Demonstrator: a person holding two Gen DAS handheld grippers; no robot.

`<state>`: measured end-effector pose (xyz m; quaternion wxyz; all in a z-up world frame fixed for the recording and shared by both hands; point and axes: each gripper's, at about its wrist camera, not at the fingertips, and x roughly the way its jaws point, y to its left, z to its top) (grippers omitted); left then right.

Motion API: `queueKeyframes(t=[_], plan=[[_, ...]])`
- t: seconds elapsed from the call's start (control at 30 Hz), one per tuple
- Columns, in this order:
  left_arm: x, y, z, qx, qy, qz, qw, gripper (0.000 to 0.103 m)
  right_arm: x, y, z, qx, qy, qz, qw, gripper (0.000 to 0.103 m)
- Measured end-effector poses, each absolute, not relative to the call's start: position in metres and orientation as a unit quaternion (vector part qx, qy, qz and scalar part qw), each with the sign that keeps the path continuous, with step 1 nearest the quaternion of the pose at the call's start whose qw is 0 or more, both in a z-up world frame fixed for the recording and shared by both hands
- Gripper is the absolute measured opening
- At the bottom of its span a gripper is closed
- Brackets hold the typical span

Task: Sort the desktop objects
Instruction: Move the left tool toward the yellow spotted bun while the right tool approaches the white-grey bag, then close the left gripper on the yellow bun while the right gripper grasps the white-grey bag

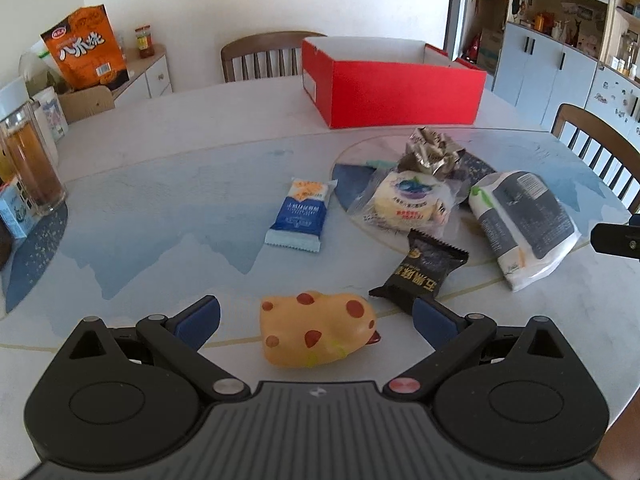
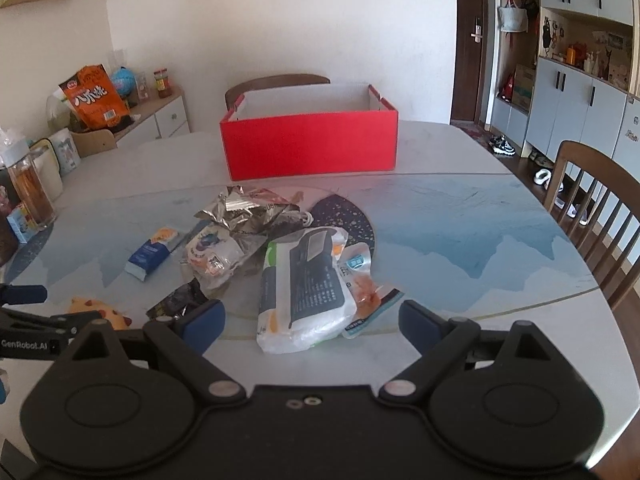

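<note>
My left gripper point(image 1: 316, 314) is open, its blue fingers on either side of a yellow toy with red spots point(image 1: 316, 330) lying on the table. A black snack packet point(image 1: 420, 270), a blue-and-white packet point(image 1: 302, 212), a round wrapped cake point(image 1: 408, 202), a crumpled silver wrapper point(image 1: 430, 152) and a white tissue pack point(image 1: 524, 220) lie beyond. My right gripper point(image 2: 312, 316) is open, its fingers either side of the near end of the tissue pack point(image 2: 304, 280). An open red box point(image 2: 310, 144) stands at the back.
A glass tea bottle point(image 1: 28, 160) and a small blue carton point(image 1: 16, 208) stand at the table's left edge. An orange snack bag point(image 1: 86, 48) sits on a side cabinet. Wooden chairs stand behind the box point(image 1: 268, 54) and at the right point(image 2: 600, 208).
</note>
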<state>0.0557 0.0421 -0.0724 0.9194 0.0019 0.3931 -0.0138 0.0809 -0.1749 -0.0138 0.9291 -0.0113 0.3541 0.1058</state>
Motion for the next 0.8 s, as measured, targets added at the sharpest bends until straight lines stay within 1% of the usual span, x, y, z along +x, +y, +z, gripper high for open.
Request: queueKeyframes(t=[0.4,0.67,0.73,0.8], plan=[[0.068,0.044,-0.089,-0.007,0.407,0.007,0.913,0.103,0.114,-0.165,-0.037,-0.034,0.379,0.102,0.919,0.094],[0.074,0.042,-0.099,-0.004,0.414,0.018,0.910,0.102,0.135,-0.155,-0.050,-0.049,0.384,0.102,0.916,0.089],[0.076,0.040,-0.101,-0.002,0.415,0.017,0.910,0.098,0.140,-0.153,-0.053,-0.052,0.387,0.100,0.915,0.085],[0.078,0.038,-0.103,0.000,0.417,0.015,0.909,0.097,0.144,-0.152,-0.056,-0.052,0.390,0.100,0.914,0.084]])
